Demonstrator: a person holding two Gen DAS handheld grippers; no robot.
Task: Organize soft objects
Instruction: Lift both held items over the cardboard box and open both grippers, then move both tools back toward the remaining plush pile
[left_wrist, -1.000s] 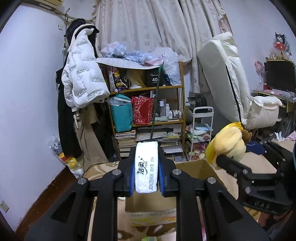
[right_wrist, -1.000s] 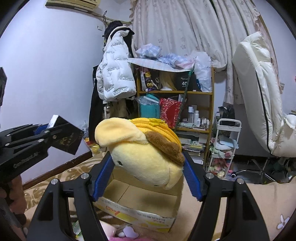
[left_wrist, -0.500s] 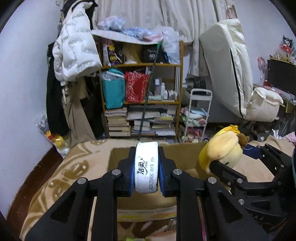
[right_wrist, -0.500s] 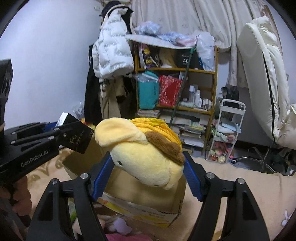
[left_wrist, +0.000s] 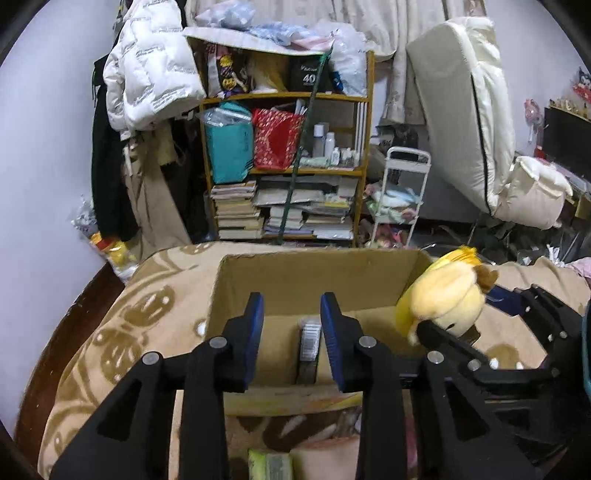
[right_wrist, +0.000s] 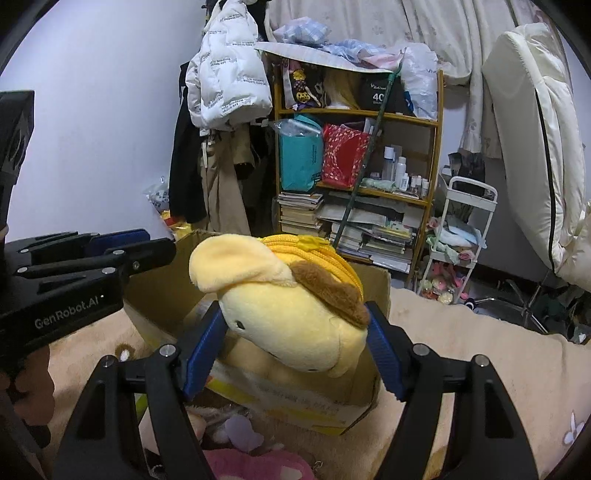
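Note:
An open cardboard box stands on a beige patterned blanket. Above its inside, my left gripper has its jaws opening, with nothing pressed between the blue pads. A white tissue pack lies on edge down in the box, below the gap. My right gripper is shut on a yellow plush dog with a brown cap, holding it over the box's right near corner. From the left wrist view the plush hangs at the box's right wall. The left gripper shows at the left of the right wrist view.
The blanket covers the bed around the box. A pink plush and a green pack lie in front of the box. Behind stand a cluttered bookshelf, a white cart and an upright mattress.
Both grippers sank toward the box. The left gripper's jaws parted and the tissue pack dropped from them into the box. The right gripper kept its hold on the plush.

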